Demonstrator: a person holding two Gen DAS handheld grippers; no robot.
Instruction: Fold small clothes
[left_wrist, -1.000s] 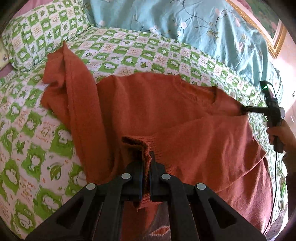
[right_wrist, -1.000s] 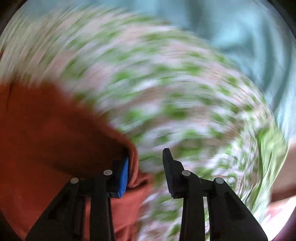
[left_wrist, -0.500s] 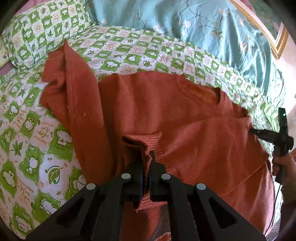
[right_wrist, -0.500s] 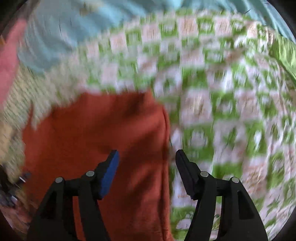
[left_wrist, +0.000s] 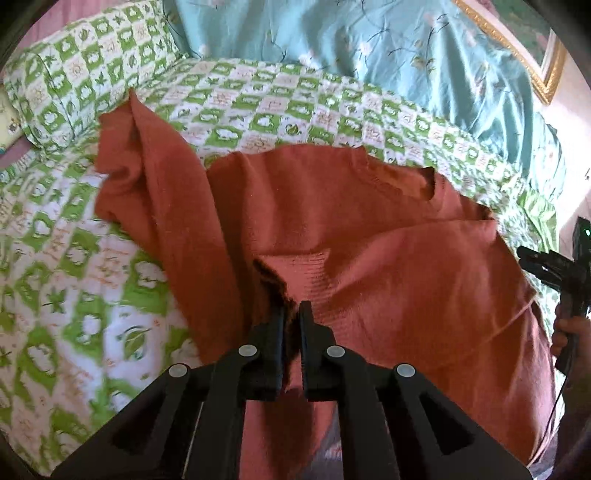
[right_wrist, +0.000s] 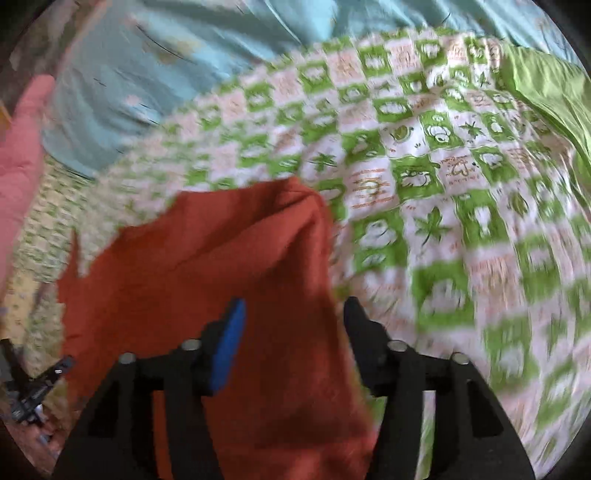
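While the rust sweater (left_wrist: 369, 236) is lying on the checked bedspread (left_wrist: 258, 107), we are pinching its cuff in the left gripper (left_wrist: 291, 314) | right gripper (right_wrist: 291, 314) hanging spread, empty | next: laying that sleeve across.

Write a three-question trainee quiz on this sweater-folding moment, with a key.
1. True or false: the left claw is shut on a ribbed cuff of the orange sweater.
2. What pattern is on the bedsheet under the sweater?
3. The right claw is: A) clamped on the sweater, B) open above it, C) out of sight.

Key: 1 true. 2 green and white checks. 3 B.
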